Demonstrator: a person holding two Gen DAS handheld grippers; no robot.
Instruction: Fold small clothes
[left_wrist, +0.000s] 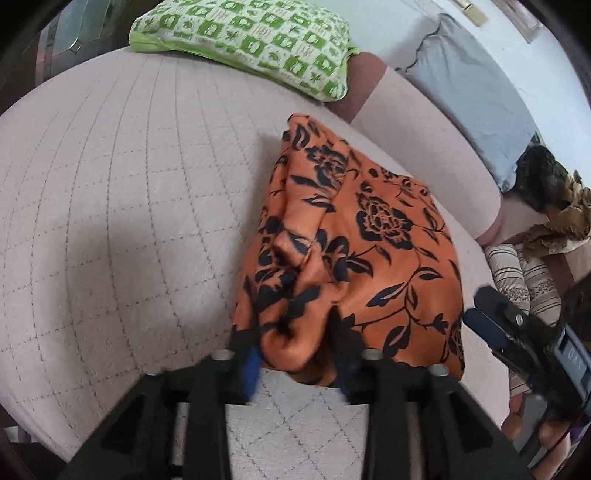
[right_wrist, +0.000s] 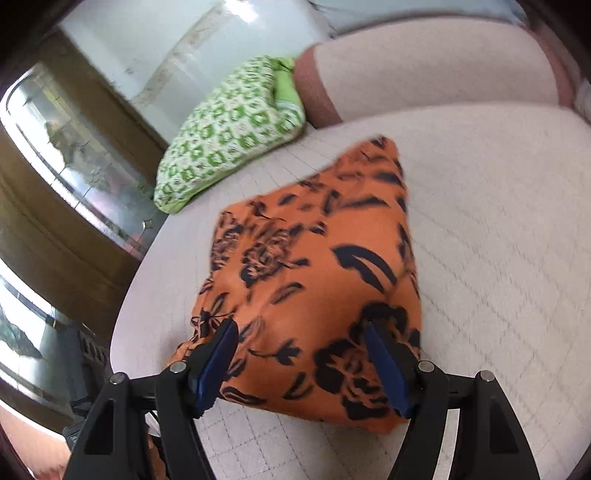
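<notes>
An orange cloth with black flowers (left_wrist: 373, 236) lies roughly folded and rumpled on a pale quilted bed (left_wrist: 122, 206). My left gripper (left_wrist: 291, 339) is at the cloth's near left corner. Its jaws stand partly apart with a bunched fold of the fabric between them, and the picture is blurred there. In the right wrist view my right gripper (right_wrist: 301, 343) stands wide open over the near edge of the same cloth (right_wrist: 314, 258), and its blue pads (right_wrist: 218, 358) do not press on it. One finger of the right gripper (left_wrist: 484, 317) shows at the cloth's right side.
A green and white patterned pillow (left_wrist: 251, 40) lies at the bed's far end. A grey cloth (left_wrist: 469, 92) and dark and striped bedding (left_wrist: 524, 280) are at the right. A wooden cabinet with glass panes (right_wrist: 74, 166) stands beside the bed. A hand (left_wrist: 550, 435) holds the right gripper.
</notes>
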